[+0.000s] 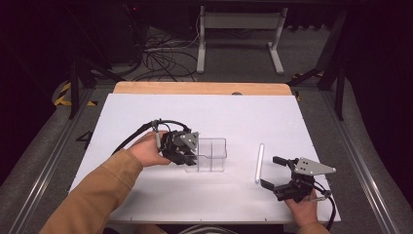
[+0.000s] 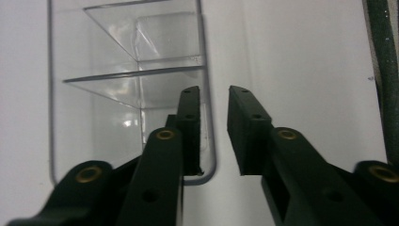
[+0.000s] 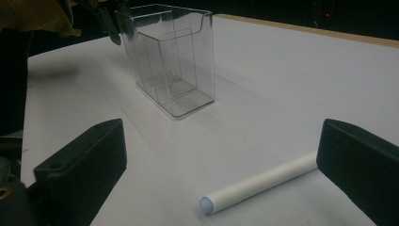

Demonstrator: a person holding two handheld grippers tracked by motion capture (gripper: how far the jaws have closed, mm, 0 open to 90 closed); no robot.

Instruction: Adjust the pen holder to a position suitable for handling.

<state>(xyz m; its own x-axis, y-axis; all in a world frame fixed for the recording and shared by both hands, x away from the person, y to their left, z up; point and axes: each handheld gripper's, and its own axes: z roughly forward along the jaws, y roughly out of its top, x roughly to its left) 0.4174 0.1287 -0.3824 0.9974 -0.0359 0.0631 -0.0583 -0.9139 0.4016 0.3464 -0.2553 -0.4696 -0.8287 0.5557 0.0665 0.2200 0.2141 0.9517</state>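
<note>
On the white table top (image 1: pixel 146 195) stands a clear plastic box (image 1: pixel 212 155) with a thin wall inside that splits it into parts. No words, labels or brand marks can be read on the box or on anything else. The left gripper (image 1: pixel 187 156) sits at the left side of the box, held by a hand in a tan sleeve (image 1: pixel 92 195). In the left gripper view its two black jaws stand a little apart, one jaw inside the box and the other outside, so the clear wall of the box (image 2: pixel 127 84) runs up between them (whether the inner pad touches the wall is too hard to tell, but a gap shows on the outer side, so the wall is not pinched). To the right of the box, well apart from it, a white tube (image 1: pixel 259 162) lies flat on the table, pointing from near to far. The right gripper (image 1: pixel 272 171) rests just right of the tube's near end, with its jaws spread wide and nothing between them. In the right gripper view the tube (image 3: pixel 263 183) lies low on the table, its far end right beside the right-hand jaw, and the box (image 3: pixel 171 61) stands farther off.
</note>
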